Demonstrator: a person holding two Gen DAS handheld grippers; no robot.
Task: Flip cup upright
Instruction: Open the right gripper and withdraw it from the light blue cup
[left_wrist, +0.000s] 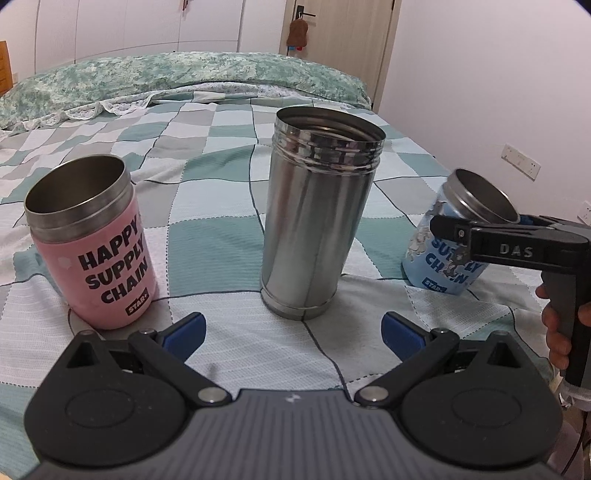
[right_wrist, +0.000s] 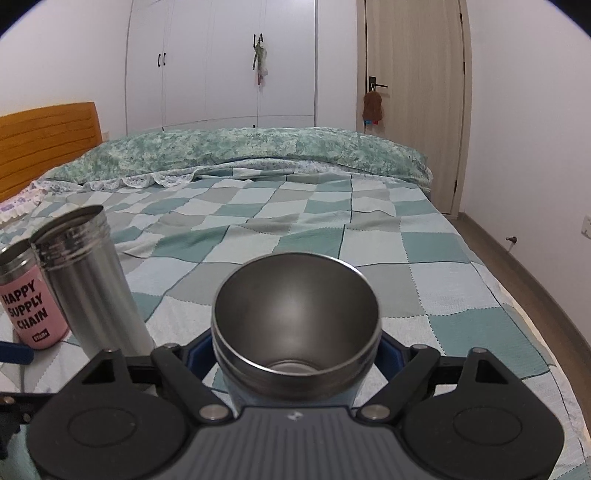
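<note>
The right gripper (right_wrist: 297, 354) clamps its jaws round the blue printed steel cup (left_wrist: 443, 254), tilted on the checked bed (left_wrist: 221, 229); left gripper (left_wrist: 293, 332) idles, jaws apart. Next, I judge: level it, release.

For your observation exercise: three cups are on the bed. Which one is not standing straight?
The blue cup, held in the right gripper, leans tilted. The pink cup and plain steel cup stand upright, ungripped.
</note>
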